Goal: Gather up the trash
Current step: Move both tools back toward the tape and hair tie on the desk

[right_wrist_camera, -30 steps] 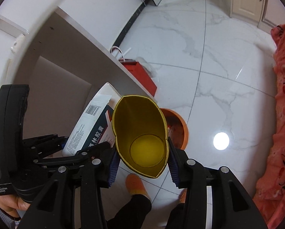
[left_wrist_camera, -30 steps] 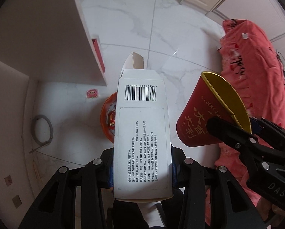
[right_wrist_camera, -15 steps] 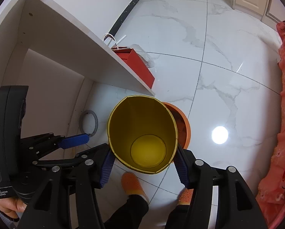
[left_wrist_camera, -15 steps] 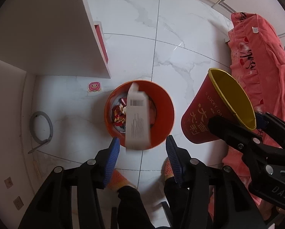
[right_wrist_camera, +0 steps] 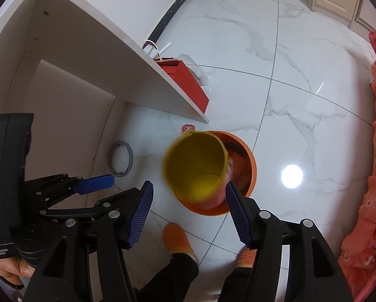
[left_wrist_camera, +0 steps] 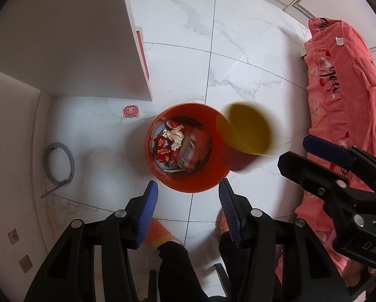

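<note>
An orange trash bin (left_wrist_camera: pixel 188 183) stands on the white marble floor, holding wrappers and crumpled paper (left_wrist_camera: pixel 174 137). A red paper cup with a yellow inside (left_wrist_camera: pixel 248 130) is blurred in mid-air over the bin's right rim; in the right wrist view the cup (right_wrist_camera: pixel 195 168) hangs free past my open fingers, above the bin (right_wrist_camera: pixel 248 173). My left gripper (left_wrist_camera: pixel 188 201) is open and empty above the bin. My right gripper (right_wrist_camera: pixel 189 201) is open and empty; it also shows in the left wrist view (left_wrist_camera: pixel 318 148).
A white desk panel (left_wrist_camera: pixel 87 50) stands left of the bin, with a red gift bag (right_wrist_camera: pixel 185 83) behind it. A pink sticker (left_wrist_camera: pixel 130 111) and a grey hose ring (left_wrist_camera: pixel 59 163) lie on the floor. A red blanket (left_wrist_camera: pixel 346 80) is at right. My orange slippers (right_wrist_camera: pixel 177 241) are below.
The white box left my left gripper and fell into the bin. My right gripper opened and the red cup is now dropping toward the bin.
</note>
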Tool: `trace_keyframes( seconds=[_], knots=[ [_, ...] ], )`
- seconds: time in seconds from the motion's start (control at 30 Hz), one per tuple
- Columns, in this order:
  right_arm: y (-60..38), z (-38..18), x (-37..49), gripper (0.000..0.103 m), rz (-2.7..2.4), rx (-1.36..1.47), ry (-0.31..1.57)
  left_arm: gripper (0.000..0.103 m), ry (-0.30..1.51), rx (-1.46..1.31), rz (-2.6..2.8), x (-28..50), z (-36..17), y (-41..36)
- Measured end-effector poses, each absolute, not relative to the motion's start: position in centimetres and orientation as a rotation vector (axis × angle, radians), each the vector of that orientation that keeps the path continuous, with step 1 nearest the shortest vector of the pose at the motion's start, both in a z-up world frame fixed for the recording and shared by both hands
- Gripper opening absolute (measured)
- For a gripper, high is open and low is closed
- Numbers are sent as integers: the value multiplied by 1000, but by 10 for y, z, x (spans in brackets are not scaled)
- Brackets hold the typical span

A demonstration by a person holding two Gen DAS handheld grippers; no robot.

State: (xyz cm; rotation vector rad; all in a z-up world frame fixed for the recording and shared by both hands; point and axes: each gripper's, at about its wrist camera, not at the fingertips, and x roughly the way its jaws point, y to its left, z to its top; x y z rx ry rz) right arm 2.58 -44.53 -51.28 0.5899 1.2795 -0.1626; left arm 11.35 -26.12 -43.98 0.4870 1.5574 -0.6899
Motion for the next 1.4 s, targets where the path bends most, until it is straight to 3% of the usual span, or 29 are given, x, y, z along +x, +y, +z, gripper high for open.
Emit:
trace_keyframes(
  seconds=[0.33,0.47,0.57,0.97,1.03,1.4],
  knots=[
    [-437,-450,12,63,-152,560,1233,52,1514,484,-694,102,-398,-259],
    [-431,-400,-2,63,-142,533,1186,52,1453,482,-727,88,-353,-260],
    [-427,-365,-15,63,-136,518,1158,60,1392,470,-735,78,-316,-260],
    [-397,-233,-40,63,-20,407,999,61,1158,383,-660,60,-189,-218],
    [-388,-216,-38,63,11,378,975,67,1124,368,-628,59,-173,-207],
    [-325,-169,-4,63,191,264,915,70,1034,280,-442,62,-129,-139]
  ],
)
